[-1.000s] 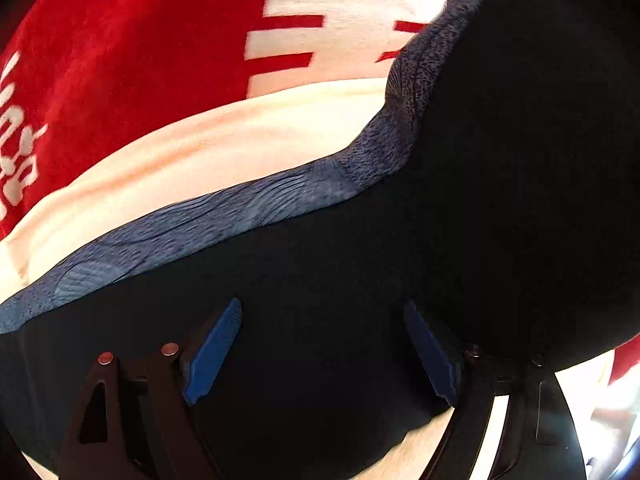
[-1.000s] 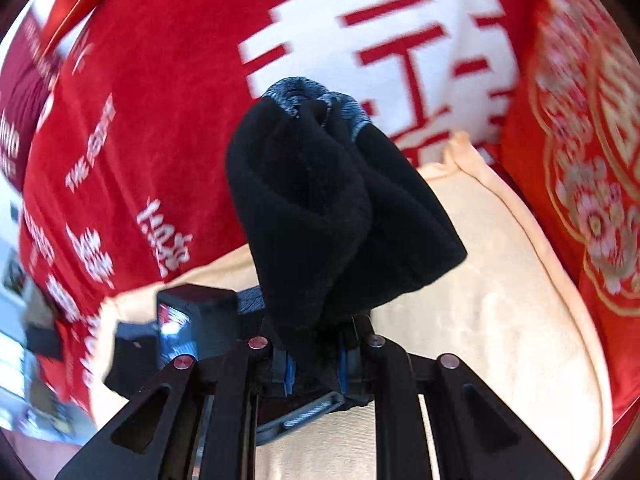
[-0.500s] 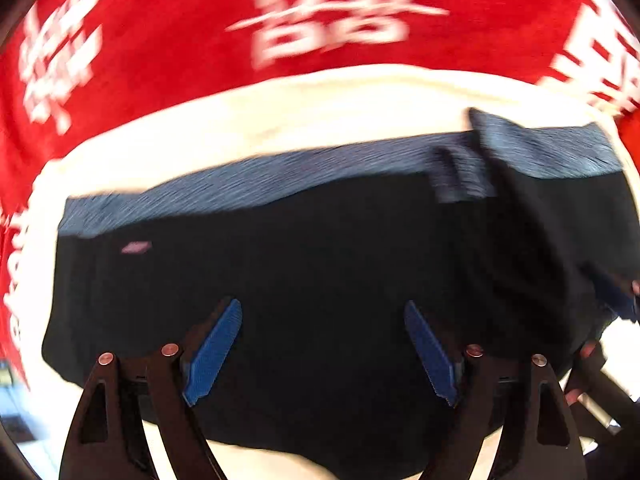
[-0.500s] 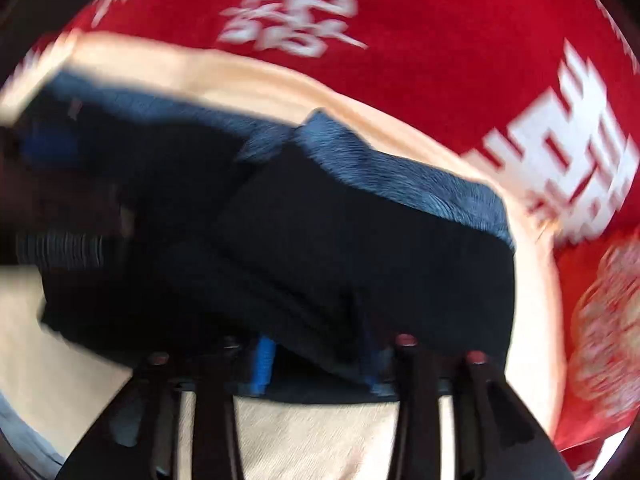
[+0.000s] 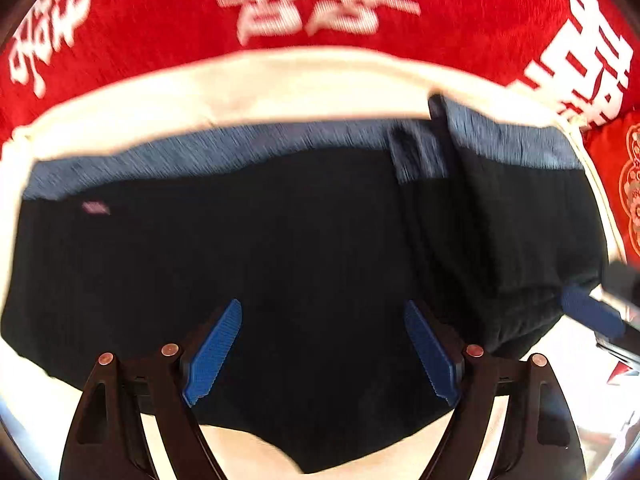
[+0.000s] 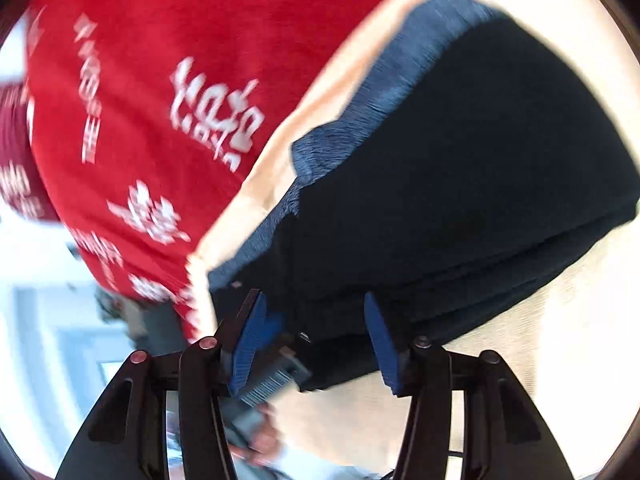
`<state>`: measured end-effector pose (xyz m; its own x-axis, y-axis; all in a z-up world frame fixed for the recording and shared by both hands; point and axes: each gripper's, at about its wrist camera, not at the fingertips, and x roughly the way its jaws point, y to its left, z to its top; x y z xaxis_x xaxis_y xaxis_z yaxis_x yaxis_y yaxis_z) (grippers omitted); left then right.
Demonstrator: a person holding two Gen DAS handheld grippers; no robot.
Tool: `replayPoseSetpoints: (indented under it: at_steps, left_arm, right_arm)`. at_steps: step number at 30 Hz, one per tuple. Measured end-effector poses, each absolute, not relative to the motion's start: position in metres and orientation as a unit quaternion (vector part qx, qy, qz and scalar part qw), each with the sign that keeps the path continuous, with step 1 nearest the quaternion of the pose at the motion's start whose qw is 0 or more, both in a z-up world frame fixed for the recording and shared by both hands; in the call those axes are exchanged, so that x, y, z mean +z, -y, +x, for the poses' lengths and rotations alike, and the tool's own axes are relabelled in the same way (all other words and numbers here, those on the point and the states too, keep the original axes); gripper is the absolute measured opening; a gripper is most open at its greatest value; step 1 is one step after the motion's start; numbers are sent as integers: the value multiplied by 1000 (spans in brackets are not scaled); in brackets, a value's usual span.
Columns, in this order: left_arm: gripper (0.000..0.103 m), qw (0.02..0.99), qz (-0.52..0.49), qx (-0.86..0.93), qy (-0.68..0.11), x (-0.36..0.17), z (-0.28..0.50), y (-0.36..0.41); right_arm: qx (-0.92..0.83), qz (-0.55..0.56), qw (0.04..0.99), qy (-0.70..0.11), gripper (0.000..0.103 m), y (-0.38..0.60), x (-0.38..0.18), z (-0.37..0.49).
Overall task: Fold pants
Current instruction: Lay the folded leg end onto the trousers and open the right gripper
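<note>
Black pants with a blue-grey waistband lie on a cream cushion. Their right part is folded over into a thicker layer. My left gripper hangs open above the middle of the pants, pointing down, its blue pads wide apart and empty. My right gripper is open at the near edge of the folded pants; black cloth lies between its pads without being pinched. One blue finger of the right gripper shows at the right edge of the left wrist view.
A red blanket with white lettering lies behind the cushion. A red patterned pillow sits at the right. Part of the other gripper's body and a hand show low in the right wrist view.
The right gripper came down with the bunched pants, opened and let them go; they now lie folded on the cushion. The left gripper slid sideways, bringing the whole garment into view.
</note>
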<state>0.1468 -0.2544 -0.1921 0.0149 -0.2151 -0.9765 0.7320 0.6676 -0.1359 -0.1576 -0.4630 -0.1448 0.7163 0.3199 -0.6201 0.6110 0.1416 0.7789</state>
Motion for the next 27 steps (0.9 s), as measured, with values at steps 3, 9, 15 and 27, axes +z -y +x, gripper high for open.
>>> replayPoseSetpoints:
  at_steps: [3, 9, 15, 27]
  left_arm:
    - [97, 693, 196, -332, -610, -205, 151, 226]
    - [99, 692, 179, -331, -616, -208, 149, 209]
    - [102, 695, 174, -327, -616, -212, 146, 213]
    - [102, 705, 213, -293, -609, -185, 159, 180]
  right_arm:
    - [-118, 683, 632, -348, 55, 462, -165, -165]
    - [-129, 711, 610, -325, 56, 453, -175, -170]
    - [-130, 750, 583, -283, 5, 473, -197, -155]
    - [-101, 693, 611, -369, 5, 440, -197, -151]
